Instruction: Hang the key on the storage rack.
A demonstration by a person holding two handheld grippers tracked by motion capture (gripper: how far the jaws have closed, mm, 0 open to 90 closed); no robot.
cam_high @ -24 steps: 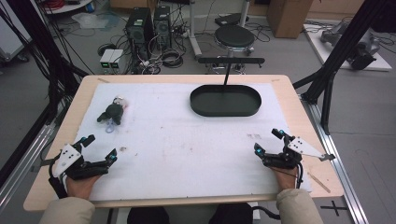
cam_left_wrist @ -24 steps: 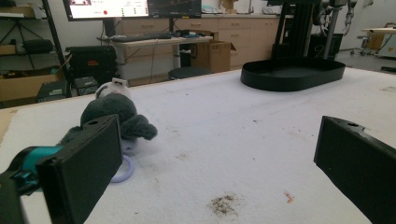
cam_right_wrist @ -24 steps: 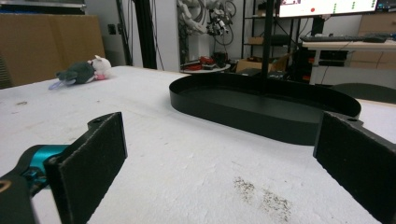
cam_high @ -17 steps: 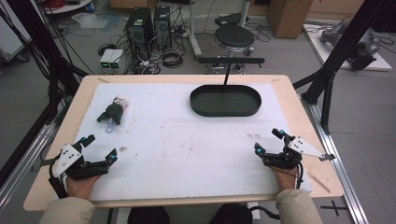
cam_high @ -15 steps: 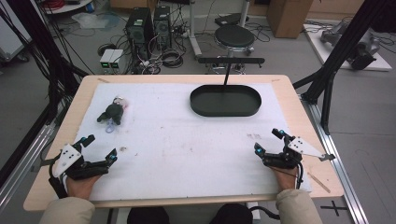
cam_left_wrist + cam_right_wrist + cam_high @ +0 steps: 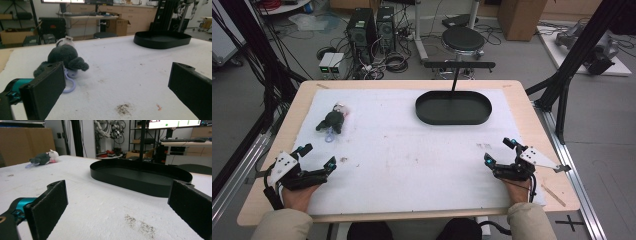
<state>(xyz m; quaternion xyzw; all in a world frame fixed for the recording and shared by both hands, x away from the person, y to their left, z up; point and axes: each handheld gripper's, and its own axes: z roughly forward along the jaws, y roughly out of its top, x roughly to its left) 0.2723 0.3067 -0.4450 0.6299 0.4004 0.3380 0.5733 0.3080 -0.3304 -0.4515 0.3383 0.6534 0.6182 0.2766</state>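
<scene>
We see a wooden table (image 6: 532, 107) covered by a white, slightly pitted foam-like mat (image 6: 412, 160) that carries a few dark smudges and specks. At the far middle-right of the mat sits a shallow oval tray (image 6: 453, 107), matte black with a low upright wall and an empty flat floor; in the right gripper view it lies ahead and slightly right of the jaws, well apart from them. A small plush toy (image 6: 332, 120) lies on its side at the far left of the mat: fuzzy dark grey-green fabric, a pale pink-and-white part at one end, and a thin lilac plastic loop (image 6: 70, 86) curling out beneath it. In the left gripper view the toy lies ahead and to the left, near the left jaw but not between the jaws and not touching them. The left gripper (image 6: 314, 157) rests at the near left of the mat with its flat black slab-like jaws spread wide and nothing between them; the right gripper (image 6: 500, 151) rests at the near right, its jaws likewise spread wide and empty. Both jaws are cut off by the frame edges in the gripper views, and the toy's face and exact form are too small and blurred for us to make out.
</scene>
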